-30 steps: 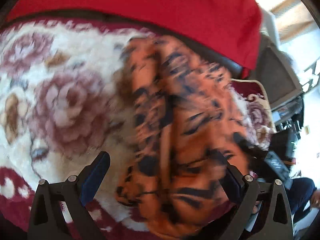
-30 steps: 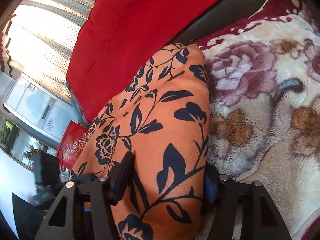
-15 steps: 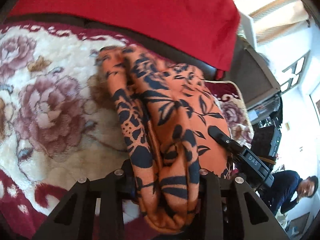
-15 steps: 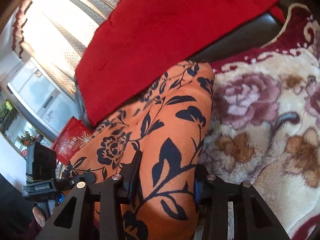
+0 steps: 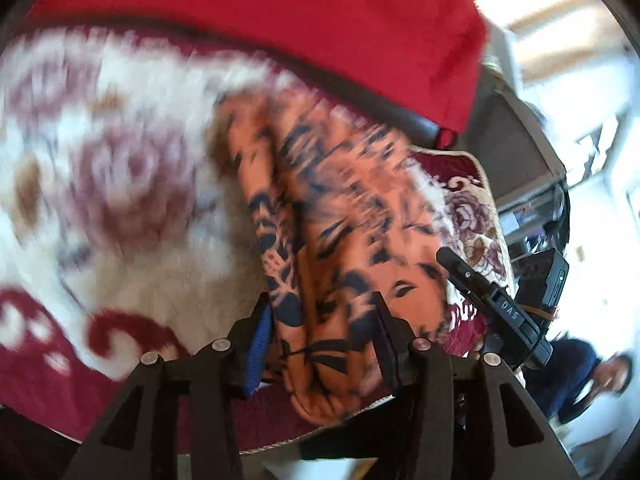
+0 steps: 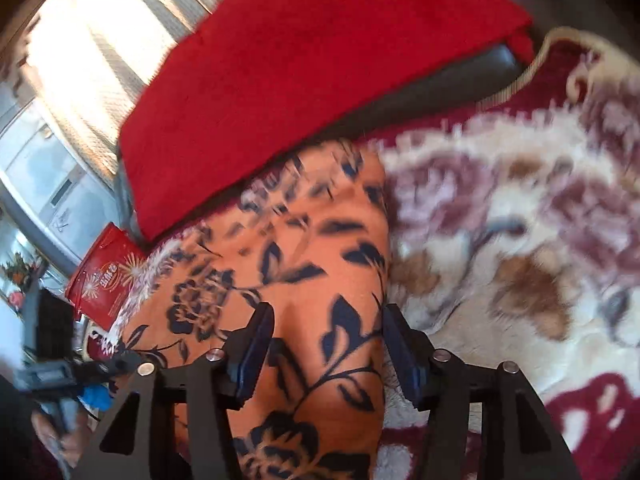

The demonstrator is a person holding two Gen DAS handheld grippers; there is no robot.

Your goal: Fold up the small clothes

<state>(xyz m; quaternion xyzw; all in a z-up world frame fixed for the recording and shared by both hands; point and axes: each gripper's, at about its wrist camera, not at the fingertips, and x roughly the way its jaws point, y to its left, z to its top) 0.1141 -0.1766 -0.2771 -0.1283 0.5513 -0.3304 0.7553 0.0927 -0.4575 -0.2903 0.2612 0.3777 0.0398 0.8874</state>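
Orange floral garment (image 5: 340, 240) lies bunched mid-frame on the plush rose blanket (image 5: 120, 168), which is open at left. Left gripper (image 5: 320, 344) and right gripper (image 6: 328, 344), jaws just reopening, straddle its folds; motion blur hides pad contact.

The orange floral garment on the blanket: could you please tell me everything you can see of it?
The orange floral garment is soft cloth printed with dark blue leaves and flowers. It is bunched into a long roll with lengthwise folds and lies on the fleecy rose-patterned blanket, its far end near the red cushion. The left gripper and right gripper each have it between their jaws, which have just been opening.
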